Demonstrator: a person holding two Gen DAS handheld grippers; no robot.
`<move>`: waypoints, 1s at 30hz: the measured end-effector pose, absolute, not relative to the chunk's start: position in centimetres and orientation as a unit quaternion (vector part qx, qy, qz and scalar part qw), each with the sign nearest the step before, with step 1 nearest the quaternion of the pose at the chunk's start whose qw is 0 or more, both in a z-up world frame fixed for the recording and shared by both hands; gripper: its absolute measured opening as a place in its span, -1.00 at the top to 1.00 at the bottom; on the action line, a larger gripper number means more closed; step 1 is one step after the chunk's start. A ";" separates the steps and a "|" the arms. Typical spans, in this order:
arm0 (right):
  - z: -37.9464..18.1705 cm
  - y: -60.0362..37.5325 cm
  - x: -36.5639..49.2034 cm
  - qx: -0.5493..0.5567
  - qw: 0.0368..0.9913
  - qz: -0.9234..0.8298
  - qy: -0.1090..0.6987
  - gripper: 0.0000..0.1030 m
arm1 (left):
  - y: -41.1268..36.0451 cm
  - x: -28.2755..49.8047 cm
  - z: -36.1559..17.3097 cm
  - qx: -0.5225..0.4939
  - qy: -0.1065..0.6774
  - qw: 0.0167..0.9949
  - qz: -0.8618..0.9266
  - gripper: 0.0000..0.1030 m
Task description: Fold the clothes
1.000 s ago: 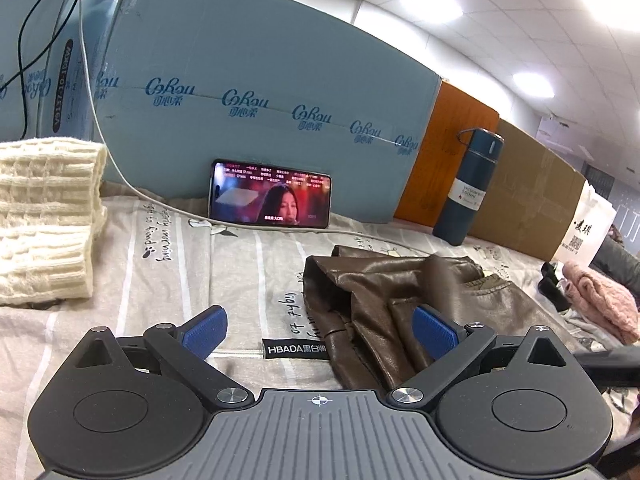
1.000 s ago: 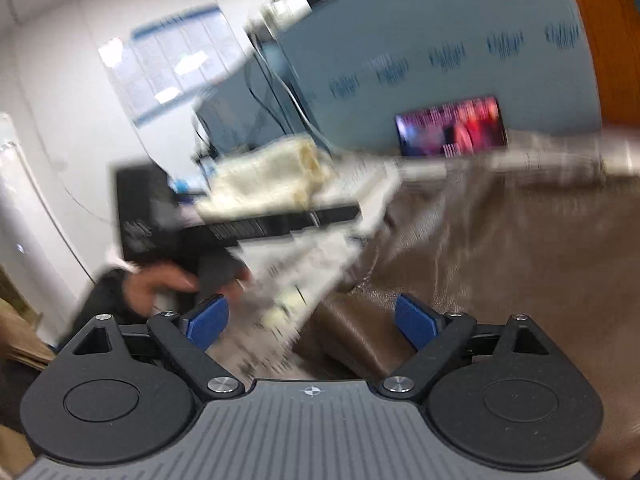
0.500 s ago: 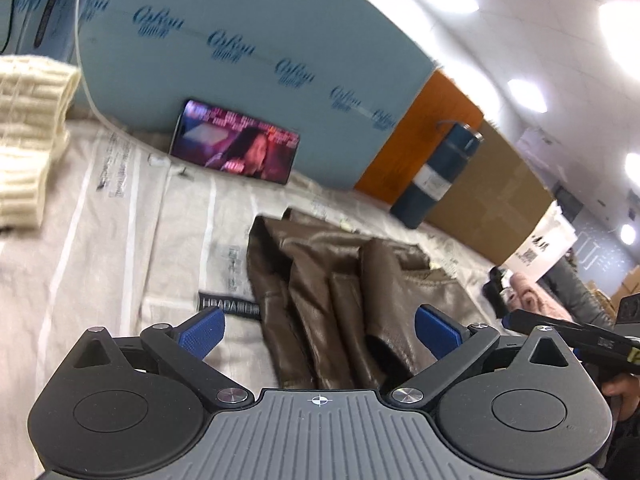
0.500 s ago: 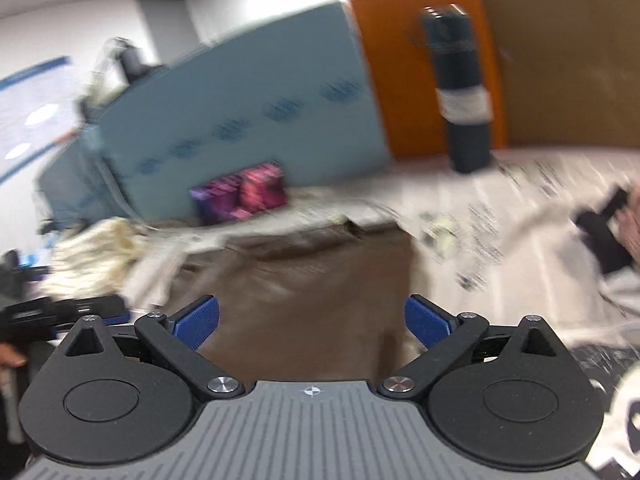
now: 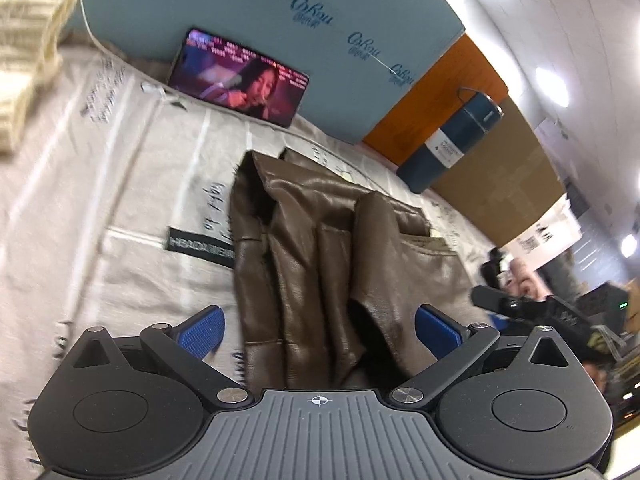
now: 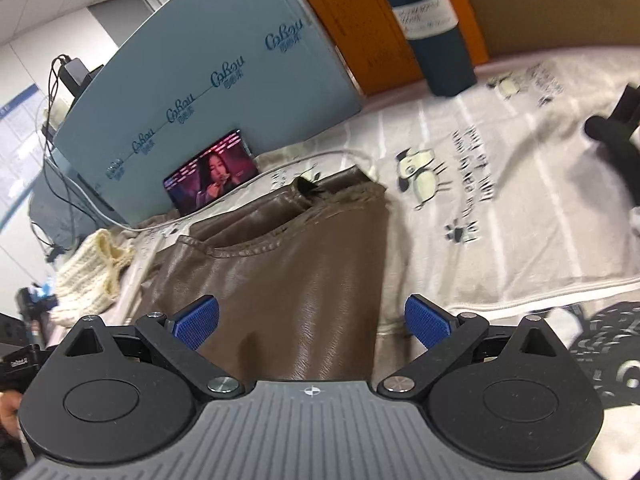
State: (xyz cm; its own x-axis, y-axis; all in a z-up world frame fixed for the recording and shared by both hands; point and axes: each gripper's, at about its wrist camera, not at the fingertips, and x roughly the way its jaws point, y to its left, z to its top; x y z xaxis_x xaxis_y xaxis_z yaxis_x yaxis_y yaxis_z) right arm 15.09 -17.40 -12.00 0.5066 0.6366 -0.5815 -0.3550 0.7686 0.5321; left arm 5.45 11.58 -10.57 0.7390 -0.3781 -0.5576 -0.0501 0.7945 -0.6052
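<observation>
While both tools hang above the printed bedsheet (image 6: 500, 240), neither grips anything: the left gripper (image 5: 318, 330) has its blue pads spread wide with nothing between them but the view of the cloth below, and the right gripper (image 6: 312, 320) is spread just as wide.

Nearest to both lies the brown leather garment (image 5: 320, 248), bunched into long lengthwise folds in the left wrist view; whether the fingers touch it cannot be told. From the right wrist view the same garment (image 6: 280, 272) looks flatter, with a stitched seam running across it and a furry lining showing at its far edge. A black label (image 5: 200, 246) with white letters sits on the sheet just beside the garment's left edge.

Further off, a cream knitted piece (image 5: 24, 60) lies folded at the left of the sheet, well apart from the leather. A phone (image 5: 240, 78) playing a video leans against a pale blue board (image 5: 280, 12), and a white cable (image 6: 280, 168) trails over the sheet near it.

The only container in sight, a dark blue flask (image 5: 450, 144), stands upright in front of an orange panel (image 5: 440, 92) and a cardboard sheet (image 5: 500, 188); its lid is on, so its contents are hidden.
</observation>
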 end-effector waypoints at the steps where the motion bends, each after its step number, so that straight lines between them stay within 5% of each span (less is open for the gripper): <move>1: -12.1 -17.3 15.3 0.181 0.846 0.295 0.407 -0.95 | 11.6 5.6 -10.7 -0.316 0.350 0.877 -0.096 -0.99; 24: -13.8 -17.2 16.6 0.246 0.803 0.361 0.405 -0.95 | 7.2 7.2 -11.5 -0.283 0.327 0.873 -0.225 -0.99; 30: -13.8 -16.9 16.2 0.232 0.811 0.362 0.397 -0.90 | 6.3 6.7 -11.5 -0.238 0.312 0.898 -0.197 -0.70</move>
